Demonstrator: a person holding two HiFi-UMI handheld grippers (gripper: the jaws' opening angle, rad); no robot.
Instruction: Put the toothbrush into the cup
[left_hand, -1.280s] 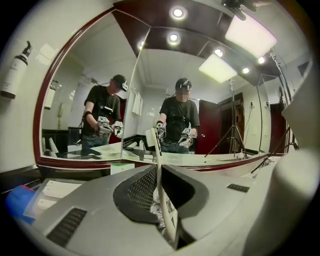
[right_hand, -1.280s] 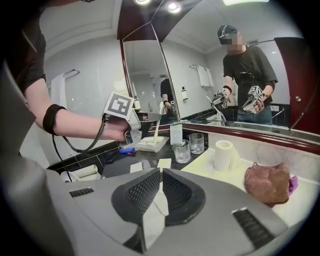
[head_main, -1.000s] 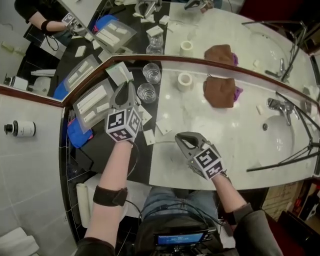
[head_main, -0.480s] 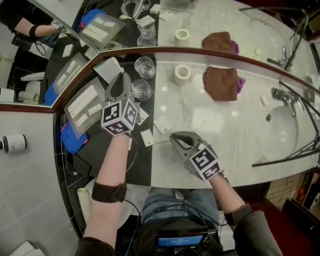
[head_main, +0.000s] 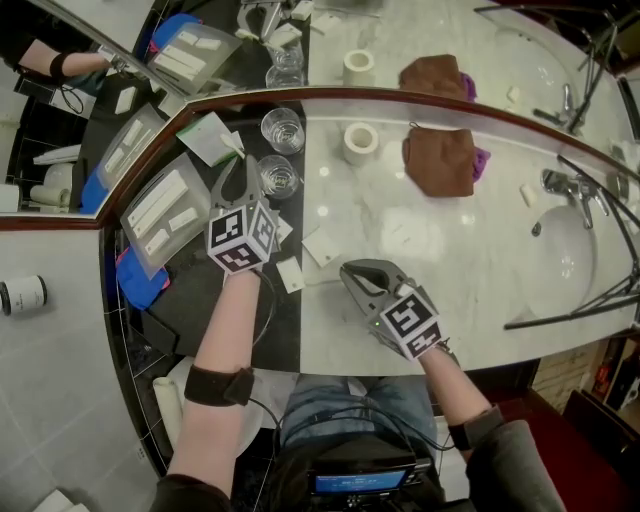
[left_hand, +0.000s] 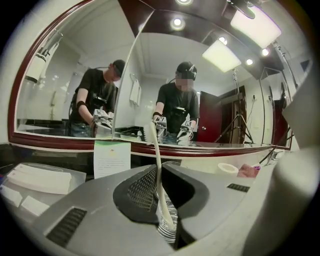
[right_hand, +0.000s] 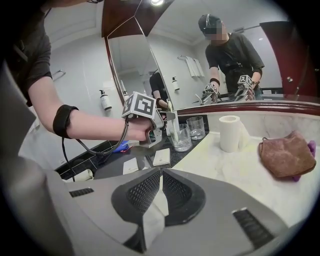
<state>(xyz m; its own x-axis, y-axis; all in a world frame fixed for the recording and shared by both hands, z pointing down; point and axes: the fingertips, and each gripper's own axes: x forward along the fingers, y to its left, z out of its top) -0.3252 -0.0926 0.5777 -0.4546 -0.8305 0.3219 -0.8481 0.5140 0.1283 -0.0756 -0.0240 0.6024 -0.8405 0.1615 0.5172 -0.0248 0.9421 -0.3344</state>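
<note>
My left gripper (head_main: 243, 162) is shut on a white toothbrush (left_hand: 154, 145), which stands upright with the bristle head up. The handle's lower end shows against the nearer glass cup (head_main: 277, 176) (left_hand: 167, 227); I cannot tell whether it is inside. From the right gripper view, the left gripper (right_hand: 167, 120) holds the toothbrush (right_hand: 172, 125) at that cup's (right_hand: 181, 137) left rim. A second glass (head_main: 282, 129) stands behind. My right gripper (head_main: 347, 270) (right_hand: 161, 172) rests low over the marble counter, shut on a white wrapper (right_hand: 151, 222).
A clear tray of packets (head_main: 165, 205) and a card (head_main: 210, 138) lie left on the black counter, with white sachets (head_main: 290, 273) nearby. A paper roll (head_main: 360, 142), a brown cloth (head_main: 440, 160), a tap (head_main: 565, 190) and a sink (head_main: 565, 265) are to the right. A mirror backs the counter.
My left gripper has sunk with the toothbrush, closing on the nearer glass. The right gripper has dropped slightly and keeps its hold on the wrapper.
</note>
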